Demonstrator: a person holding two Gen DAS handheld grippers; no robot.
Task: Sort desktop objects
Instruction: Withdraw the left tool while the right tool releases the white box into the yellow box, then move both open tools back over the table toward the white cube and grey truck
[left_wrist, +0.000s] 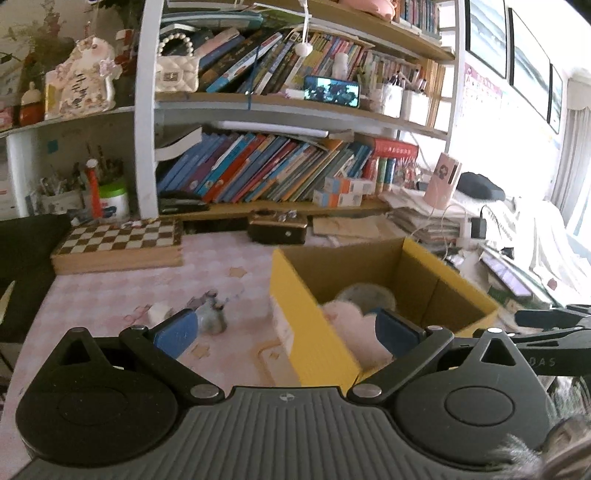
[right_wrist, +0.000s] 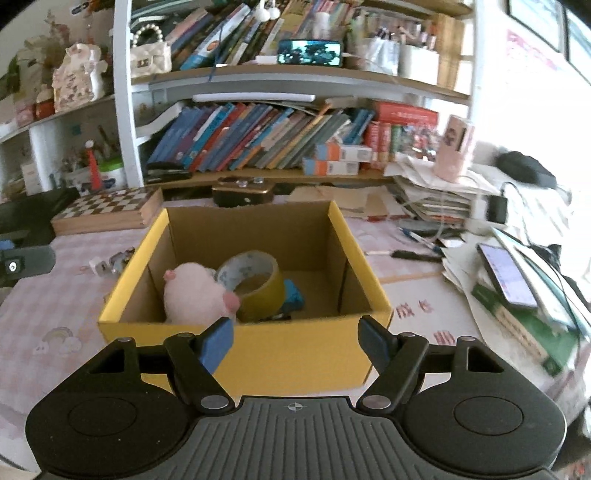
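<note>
A yellow cardboard box (right_wrist: 295, 350) stands on the pink checked desk. Inside lie a pink plush toy (right_wrist: 195, 295), a roll of tape (right_wrist: 255, 284) and a small blue object (right_wrist: 293, 295). My right gripper (right_wrist: 295, 339) is open and empty, just in front of the box's near wall. My left gripper (left_wrist: 284, 328) is open and empty, straddling the box's left wall (left_wrist: 314, 339); the plush (left_wrist: 354, 328) lies by its right finger. A small grey trinket (left_wrist: 212, 314) and a white piece (left_wrist: 159, 312) lie on the desk left of the box.
A chessboard box (left_wrist: 118, 243) and a dark case (left_wrist: 277, 227) sit at the desk's back under bookshelves. Stacked papers, pens and a lit phone (right_wrist: 506, 275) crowd the right side. The right gripper's arm (left_wrist: 546, 325) shows at the left wrist view's right edge.
</note>
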